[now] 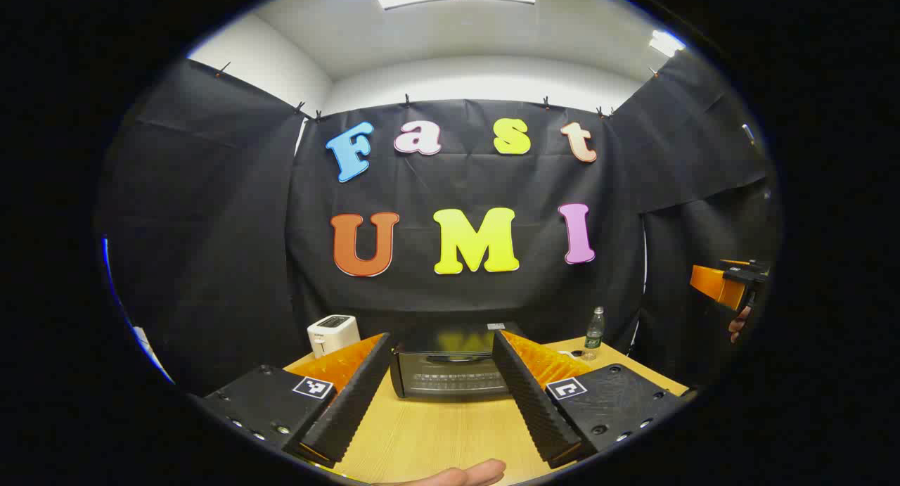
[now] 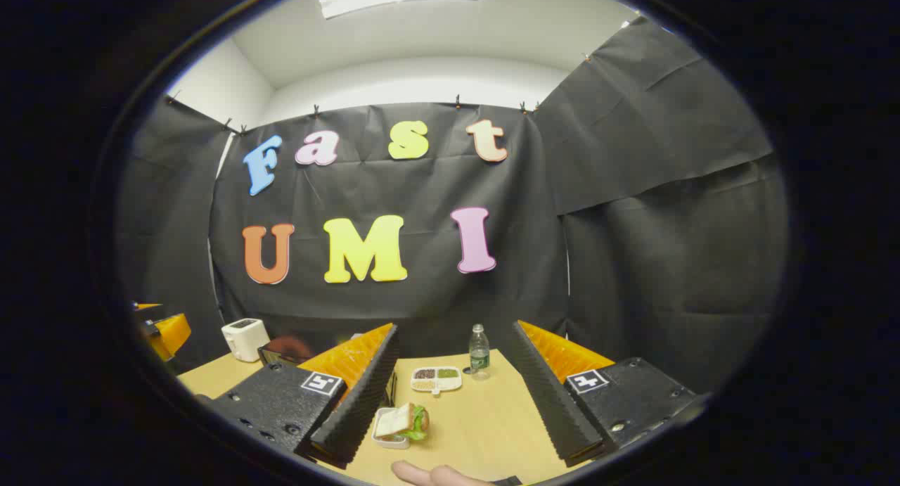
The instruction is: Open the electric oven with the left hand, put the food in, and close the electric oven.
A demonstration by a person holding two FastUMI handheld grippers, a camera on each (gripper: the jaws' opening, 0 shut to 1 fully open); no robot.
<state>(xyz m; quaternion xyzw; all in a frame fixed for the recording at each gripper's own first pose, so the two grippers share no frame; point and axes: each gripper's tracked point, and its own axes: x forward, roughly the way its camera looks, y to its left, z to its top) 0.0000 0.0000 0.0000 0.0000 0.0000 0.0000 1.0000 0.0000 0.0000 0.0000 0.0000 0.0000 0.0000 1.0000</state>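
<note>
Black cloth walls close in a booth around a pale wooden table (image 1: 450, 437). On that table, in the left gripper view, the electric oven (image 1: 450, 373) stands straight ahead of the left gripper (image 1: 439, 401), framed between its two fingers, door shut against the front. The left gripper's fingers are spread wide and hold nothing; they sit well short of the oven. Beyond the oven's left side stands a white toaster (image 1: 332, 333), and beyond its right side a small water bottle (image 1: 595, 329). Far off to the right, the other gripper (image 1: 724, 285) shows with a hand behind it.

In the right gripper view, the food, a sandwich (image 2: 408, 423) with green leaf in a small white dish, lies on the table just beside the right gripper's left finger, between the fingers and touching neither. The right gripper (image 2: 457, 416) is also spread wide and empty. Ahead of it sit a divided white tray (image 2: 436, 379) of small foods and the bottle (image 2: 479, 351). A fingertip (image 2: 422, 474) shows at the bottom edge.
</note>
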